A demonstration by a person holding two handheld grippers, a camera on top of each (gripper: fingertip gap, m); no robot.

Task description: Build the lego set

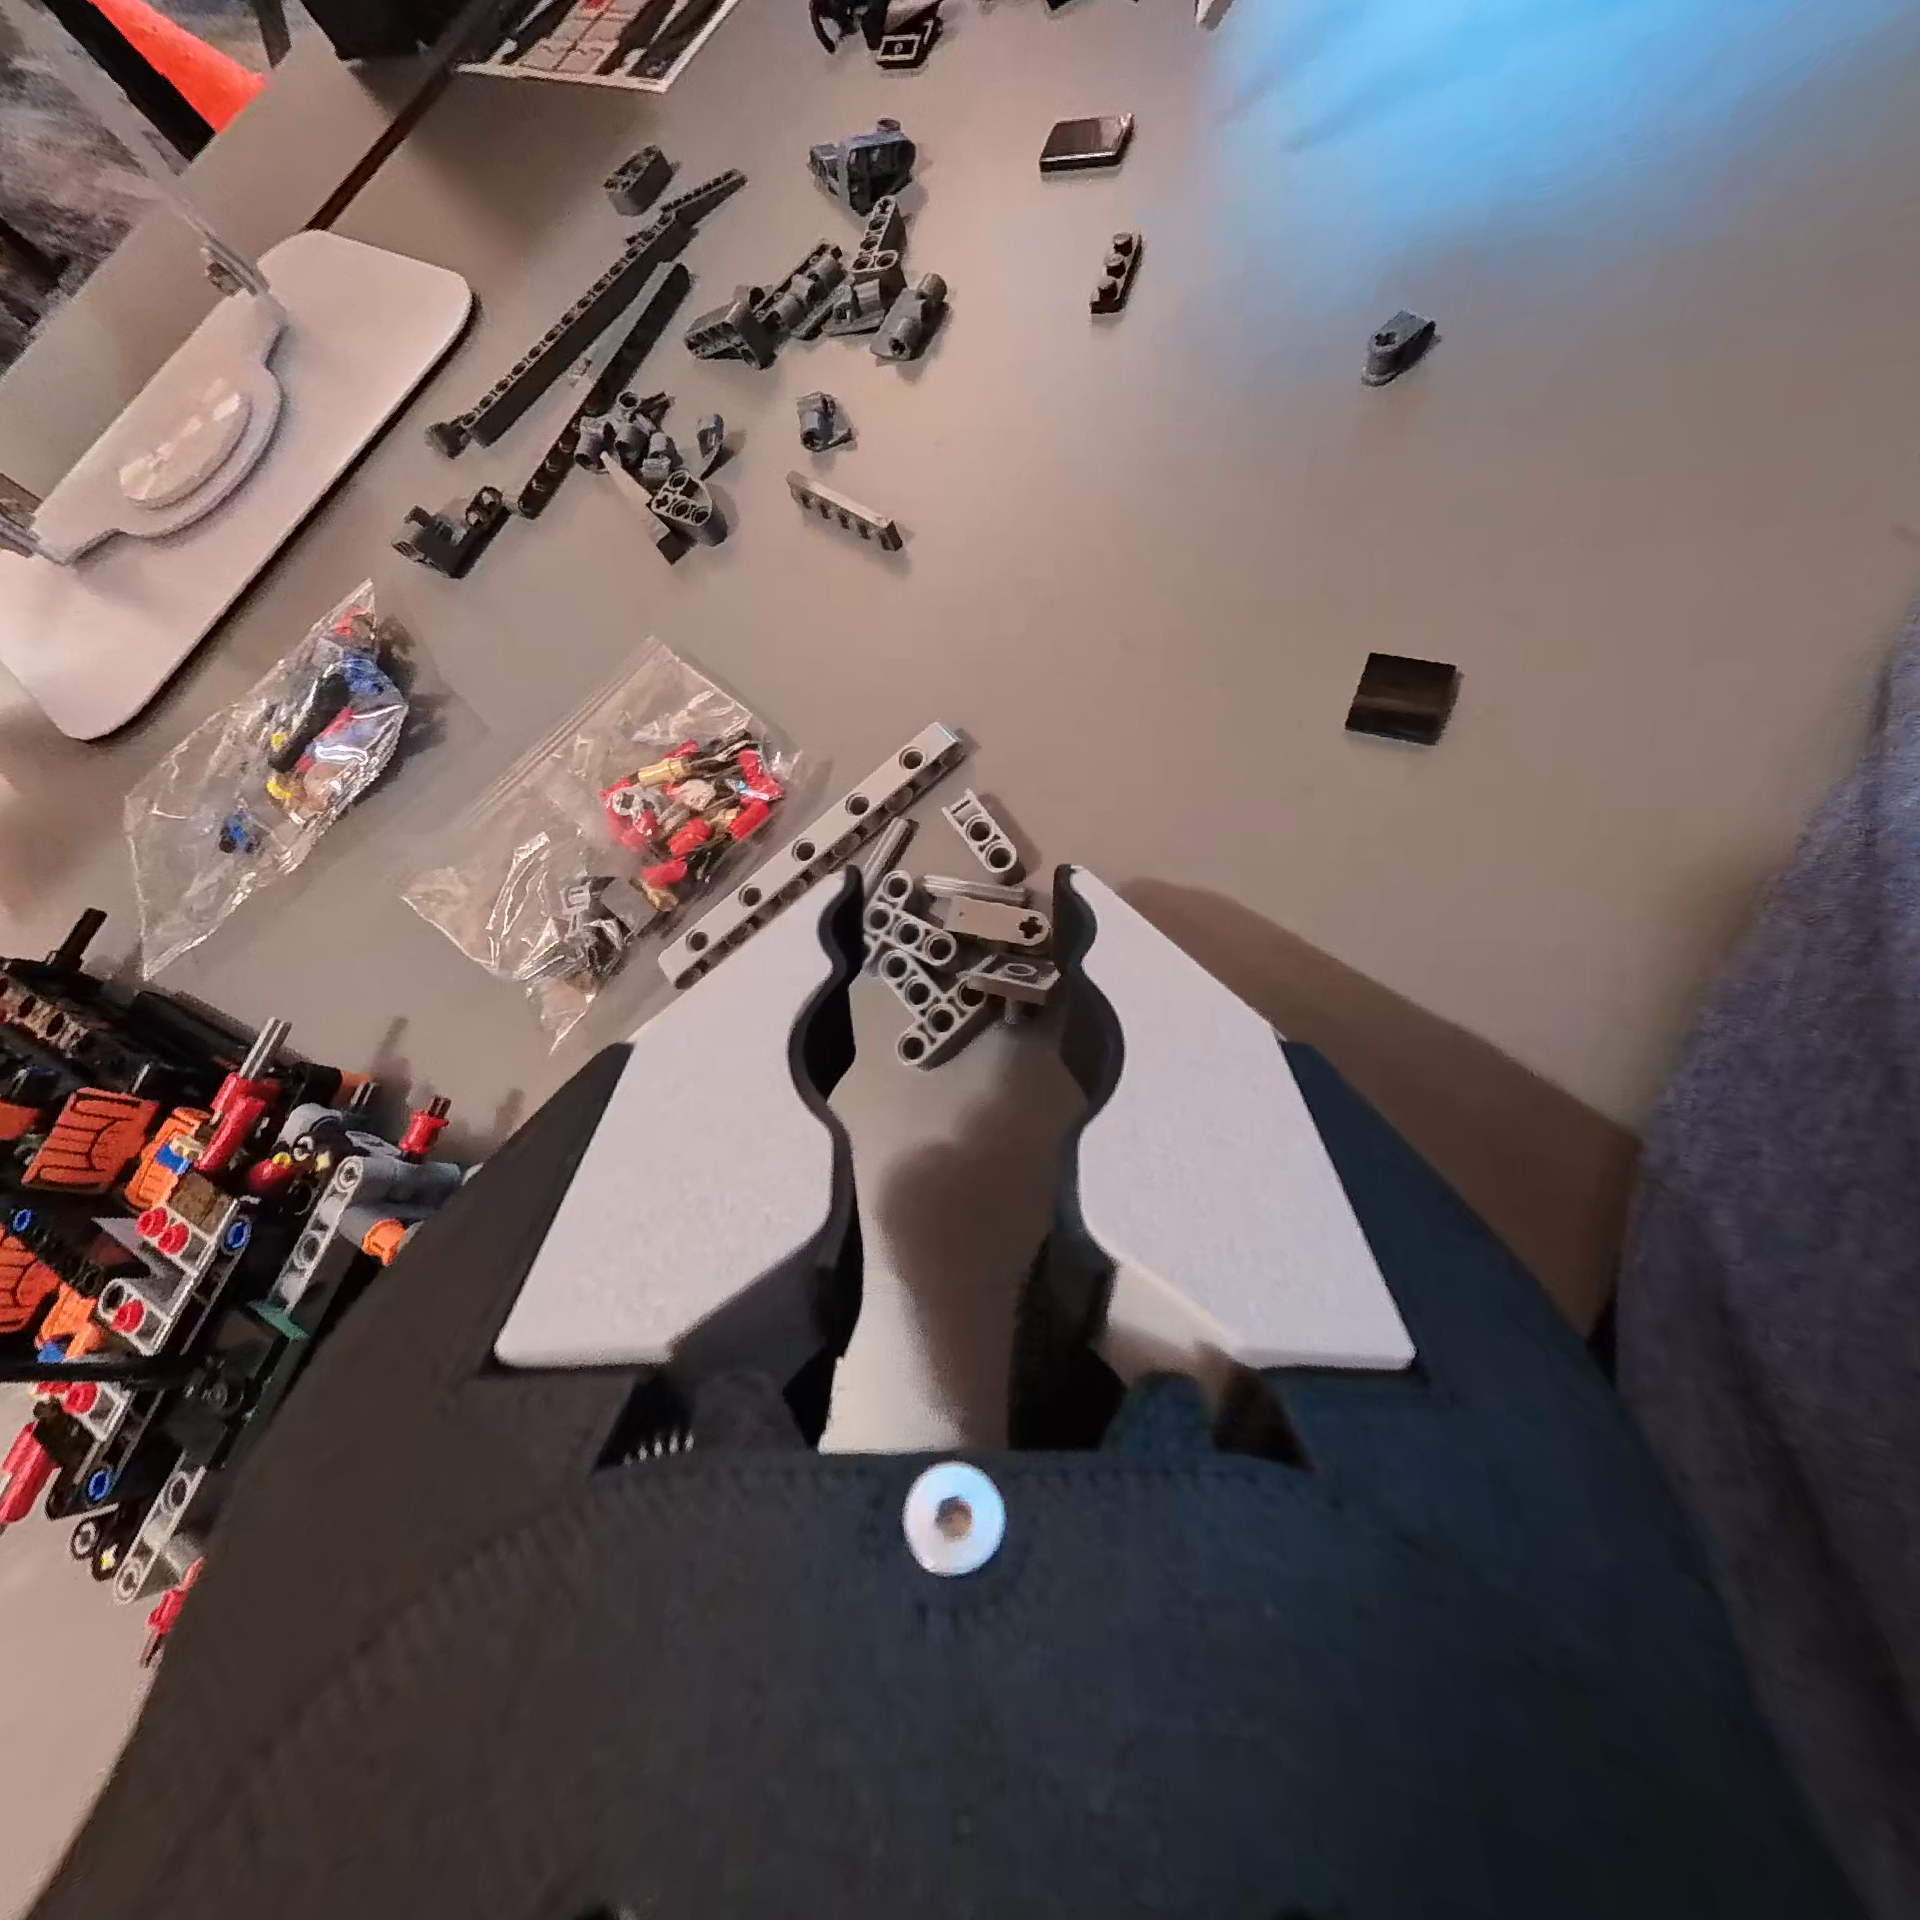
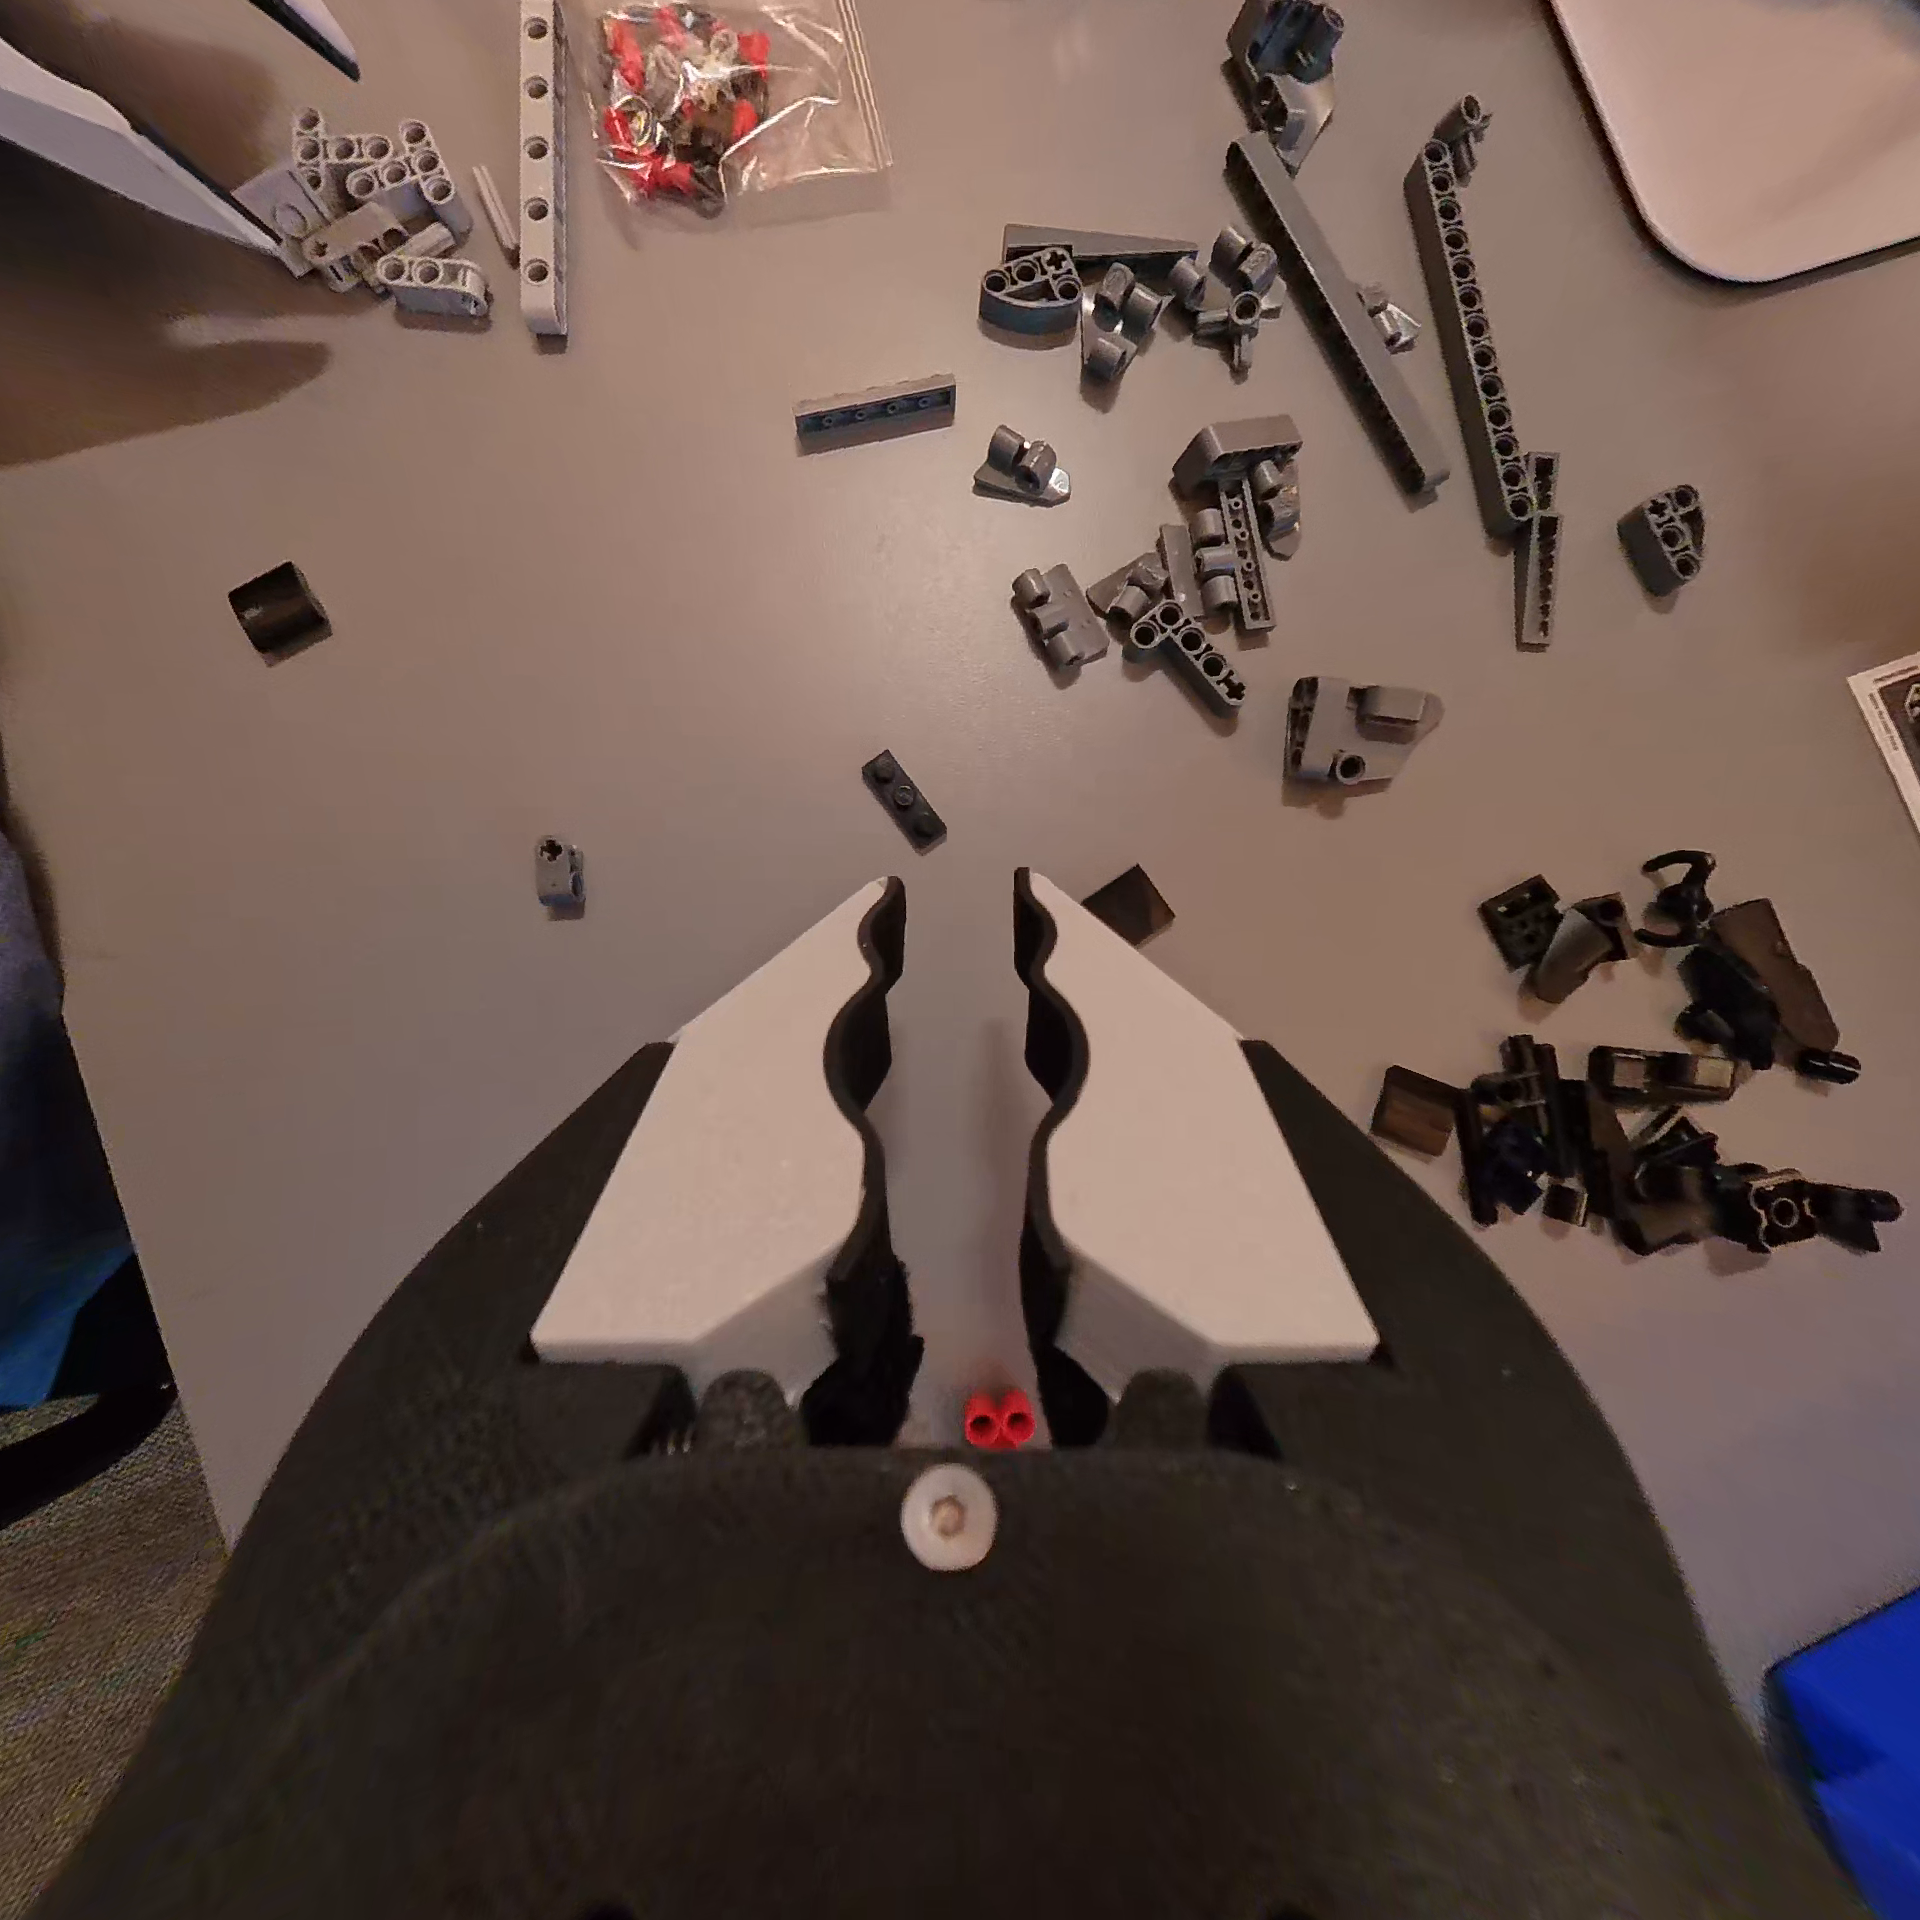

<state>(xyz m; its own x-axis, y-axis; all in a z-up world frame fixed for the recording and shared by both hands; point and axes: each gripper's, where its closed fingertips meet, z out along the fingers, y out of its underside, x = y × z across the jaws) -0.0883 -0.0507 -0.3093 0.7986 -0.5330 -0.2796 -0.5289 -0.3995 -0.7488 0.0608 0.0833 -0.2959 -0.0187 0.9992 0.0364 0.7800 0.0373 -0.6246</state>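
Left gripper [image 1: 958, 914] parted over light-grey beam pile [image 1: 940, 961], nothing held

Each hand-held gripper [image 1: 956, 904] [image 2: 958, 904] has a black textured body, grey wavy-edged fingers, one silver screw.

Partly built model [image 1: 156, 1226]: cut off by the left edge, its near end hidden behind the left gripper's body.
Long light grey beam [image 1: 821, 852]: near end hidden behind a finger.
Far right of the table [image 1: 1558, 114]: blue blur, contents unreadable.
Printed sheet [image 2: 1896, 748]: cut off by the right edge.
Blue object [image 2: 1860, 1735]: cut off at the near right corner, kind unclear.
Bag of red pins [image 2: 727, 99]: cut off by the far edge.
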